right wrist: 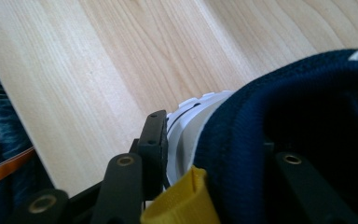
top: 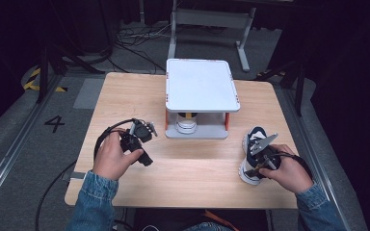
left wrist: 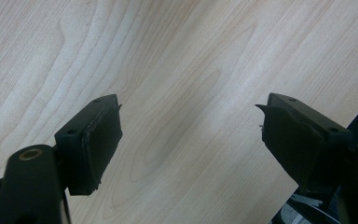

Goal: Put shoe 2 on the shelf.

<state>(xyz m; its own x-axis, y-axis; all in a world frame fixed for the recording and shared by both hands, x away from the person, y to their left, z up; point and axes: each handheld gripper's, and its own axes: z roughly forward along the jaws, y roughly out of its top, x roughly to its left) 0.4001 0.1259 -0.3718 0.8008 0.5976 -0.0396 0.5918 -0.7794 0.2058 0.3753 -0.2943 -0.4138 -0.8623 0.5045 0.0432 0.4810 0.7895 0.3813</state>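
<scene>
Even overhead light brightens the wooden table [top: 197, 159]; the surrounding floor [top: 33, 130] falls dark. Shadows stay soft. Close-up jaws and the shoe [right wrist: 307, 116] blur.

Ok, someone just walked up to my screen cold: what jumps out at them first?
Probably the white two-tier rack at the table's middle far side, with a shoe tucked under its top shelf. Next, the navy sneaker near the right edge, where the right gripper has closed on its heel collar. The left gripper hangs open over bare wood.

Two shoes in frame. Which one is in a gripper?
The navy-and-white sneaker at the table's right edge, clamped at its heel by the right gripper. The other shoe sits under the white shelf.
</scene>
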